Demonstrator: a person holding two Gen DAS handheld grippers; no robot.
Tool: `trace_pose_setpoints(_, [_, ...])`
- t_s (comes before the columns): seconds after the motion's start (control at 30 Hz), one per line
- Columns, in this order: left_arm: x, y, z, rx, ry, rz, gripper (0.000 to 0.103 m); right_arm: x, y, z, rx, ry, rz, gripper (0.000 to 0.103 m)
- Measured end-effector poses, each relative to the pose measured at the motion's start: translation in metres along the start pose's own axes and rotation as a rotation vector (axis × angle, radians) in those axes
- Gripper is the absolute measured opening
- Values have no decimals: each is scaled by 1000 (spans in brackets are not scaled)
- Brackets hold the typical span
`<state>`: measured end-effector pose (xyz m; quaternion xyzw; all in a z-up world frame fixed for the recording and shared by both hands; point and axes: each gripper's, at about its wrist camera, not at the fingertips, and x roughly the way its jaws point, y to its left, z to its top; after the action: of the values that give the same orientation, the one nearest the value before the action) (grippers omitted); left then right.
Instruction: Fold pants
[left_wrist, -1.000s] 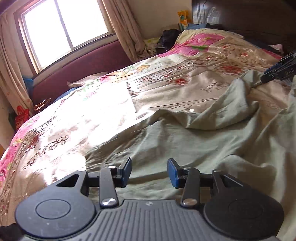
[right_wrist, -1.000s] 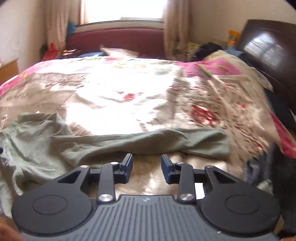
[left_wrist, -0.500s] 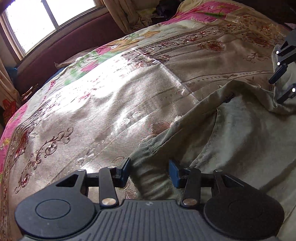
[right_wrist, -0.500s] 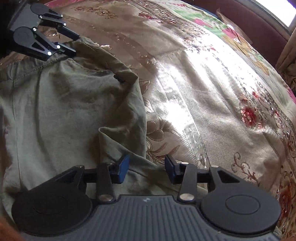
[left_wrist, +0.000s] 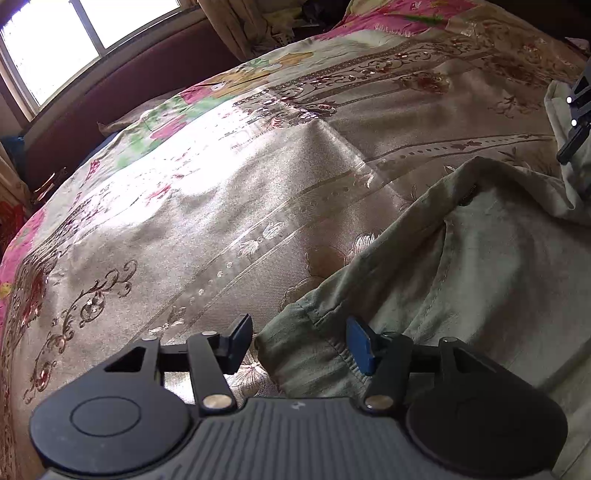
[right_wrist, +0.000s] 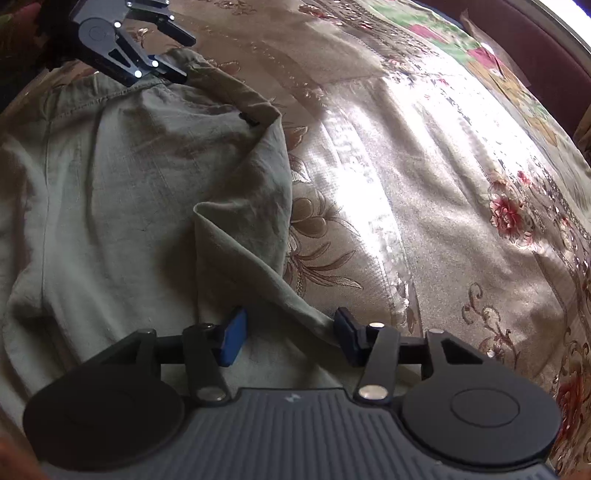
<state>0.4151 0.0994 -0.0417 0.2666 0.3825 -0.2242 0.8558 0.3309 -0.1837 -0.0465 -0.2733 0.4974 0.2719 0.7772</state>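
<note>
Both grippers straddle pants (left_wrist: 498, 266) edges: left gripper (left_wrist: 299, 341) unclenched over waistband corner, right gripper (right_wrist: 288, 334) closing around a fold, not yet pinching; seat cloth deep before clamping.

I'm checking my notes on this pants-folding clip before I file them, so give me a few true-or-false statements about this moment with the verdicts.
1. The pants are olive green. True.
2. The pants lie on a bare wooden table. False: they lie on a bed with a floral bedspread.
3. A corner of the waistband sits between the fingers of the left gripper. True.
4. The right gripper is up by a window, far from the cloth. False: it is down at the pants, a ridge of fabric runs between its closing jaws.
5. Both grippers are at the same garment. True: the right wrist view shows the left gripper at the far waistband corner.
</note>
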Motion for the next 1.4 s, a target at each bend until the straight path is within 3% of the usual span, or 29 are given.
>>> trace_pose_setpoints(0.03, [-1,-1,1,2,4,-7,46,-2,-2,1,16,3,-4,16])
trace_pose_setpoints(0.07, [-2,-3,1,8,6,-5,38,-3,-4,1,26,8,-25,1])
trace_pose_setpoints(0.27, [-19,-17,0,68,-26,116,26,-34,-3,-6,56,-54,-190,0])
trace_pose_setpoints(0.47, [-99,-11,-9,2,-165,182,26,-120,-4,-28,178,-239,-324,0])
trace_pose_setpoints(0.7, [-218,-45,-64,-53,-296,236,20,-213,62,-88,213,-386,-364,0])
trace_pose_setpoints(0.9, [-270,-86,-122,-109,-281,173,20,-230,132,-138,216,-358,-302,0])
trace_pose_setpoints(1.0, [-263,-106,-135,-78,-265,155,21,-210,146,-153,261,-311,-249,0])
trace_pose_setpoints(1.1, [-239,-115,-122,-40,-254,140,24,-179,152,-157,263,-258,-240,0])
trace_pose_setpoints(1.27, [-194,-105,-78,-18,-275,47,48,-150,150,-157,246,-197,-217,1])
trace_pose_setpoints(1.4, [-130,-95,-37,60,-241,-9,59,-132,133,-161,285,-161,-196,1])
